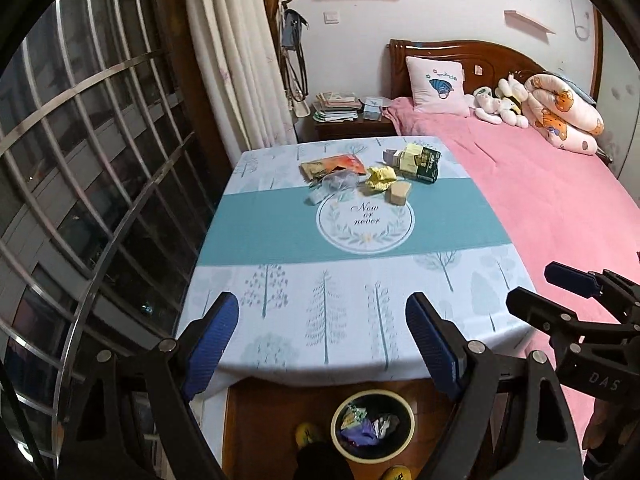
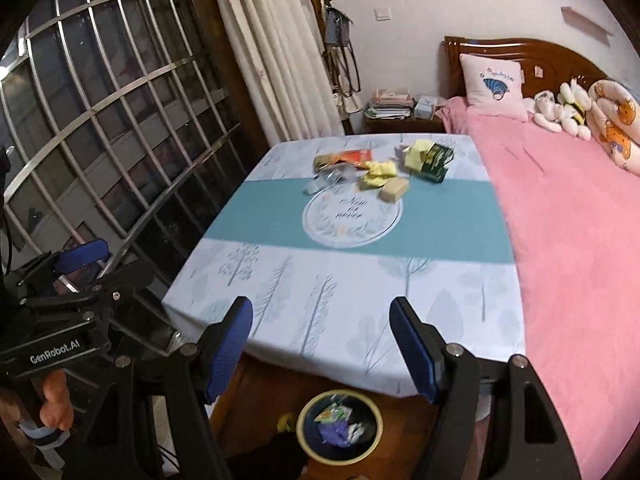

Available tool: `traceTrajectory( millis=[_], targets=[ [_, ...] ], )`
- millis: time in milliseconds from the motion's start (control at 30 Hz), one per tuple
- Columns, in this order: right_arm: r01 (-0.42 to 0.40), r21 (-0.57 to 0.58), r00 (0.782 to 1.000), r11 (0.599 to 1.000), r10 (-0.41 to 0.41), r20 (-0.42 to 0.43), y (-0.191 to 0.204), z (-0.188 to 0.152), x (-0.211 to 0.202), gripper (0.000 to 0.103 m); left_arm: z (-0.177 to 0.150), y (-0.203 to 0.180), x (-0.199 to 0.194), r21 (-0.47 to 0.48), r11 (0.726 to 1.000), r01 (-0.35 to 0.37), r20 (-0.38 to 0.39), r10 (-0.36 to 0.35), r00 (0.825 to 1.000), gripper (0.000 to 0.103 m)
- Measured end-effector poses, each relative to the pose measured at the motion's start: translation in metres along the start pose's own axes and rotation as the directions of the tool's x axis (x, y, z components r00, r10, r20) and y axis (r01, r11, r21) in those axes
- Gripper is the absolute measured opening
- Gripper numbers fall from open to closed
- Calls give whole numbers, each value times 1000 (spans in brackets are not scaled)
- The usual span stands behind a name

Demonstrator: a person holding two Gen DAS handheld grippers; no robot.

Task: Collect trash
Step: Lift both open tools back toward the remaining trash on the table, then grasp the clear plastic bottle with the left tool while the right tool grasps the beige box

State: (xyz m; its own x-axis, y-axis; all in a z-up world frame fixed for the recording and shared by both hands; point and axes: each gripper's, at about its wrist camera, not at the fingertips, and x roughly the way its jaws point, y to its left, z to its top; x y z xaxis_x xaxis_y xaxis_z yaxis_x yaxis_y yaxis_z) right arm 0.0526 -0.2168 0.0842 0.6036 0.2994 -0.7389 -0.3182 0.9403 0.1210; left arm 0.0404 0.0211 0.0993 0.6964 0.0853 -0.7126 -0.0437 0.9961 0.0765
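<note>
Several pieces of trash lie at the far middle of the table (image 1: 280,300): an orange wrapper (image 1: 336,165), a clear plastic bag (image 1: 340,181), crumpled yellow paper (image 1: 381,178), a tan block (image 1: 398,193) and a green box (image 1: 426,164). They also show in the right wrist view: the wrapper (image 2: 344,158), yellow paper (image 2: 378,174), tan block (image 2: 394,189) and green box (image 2: 438,162). A black bin (image 1: 373,424) with trash inside stands on the floor below the near table edge; it shows in the right wrist view too (image 2: 339,426). My left gripper (image 1: 322,344) and right gripper (image 2: 320,346) are open and empty above the near edge.
A pink bed (image 1: 540,200) with a pillow and soft toys borders the table on the right. A barred window (image 1: 80,180) and curtain (image 1: 236,60) are on the left. A nightstand (image 1: 352,120) with books stands behind the table.
</note>
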Motion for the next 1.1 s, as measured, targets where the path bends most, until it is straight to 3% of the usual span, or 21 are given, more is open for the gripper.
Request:
traceTrajectory(
  millis=[200,500,700,833,1100],
  targets=[
    [57,58,998,997,-56,-18,-20,37,49,71,50,8,71,41,997,57,-25,-56,998,84],
    [171,169,982,971,-154,-109,-55,92,164,71,147,14,237,160,973,166,-128,-146,981,84],
    [207,112,972,972,-190,-141,-84,111,243,71,177,4,349,222,955,197,-221,-148,964,84],
    [214,9,962,977,-209,-176,-101,117,287,71,179,-5,401,253,945,207,-265,-138,954,84],
    [160,-179,963,971,-194,-187,-115,126,328,72,178,-19,449,289,931,224,-304,-132,943,84]
  ],
)
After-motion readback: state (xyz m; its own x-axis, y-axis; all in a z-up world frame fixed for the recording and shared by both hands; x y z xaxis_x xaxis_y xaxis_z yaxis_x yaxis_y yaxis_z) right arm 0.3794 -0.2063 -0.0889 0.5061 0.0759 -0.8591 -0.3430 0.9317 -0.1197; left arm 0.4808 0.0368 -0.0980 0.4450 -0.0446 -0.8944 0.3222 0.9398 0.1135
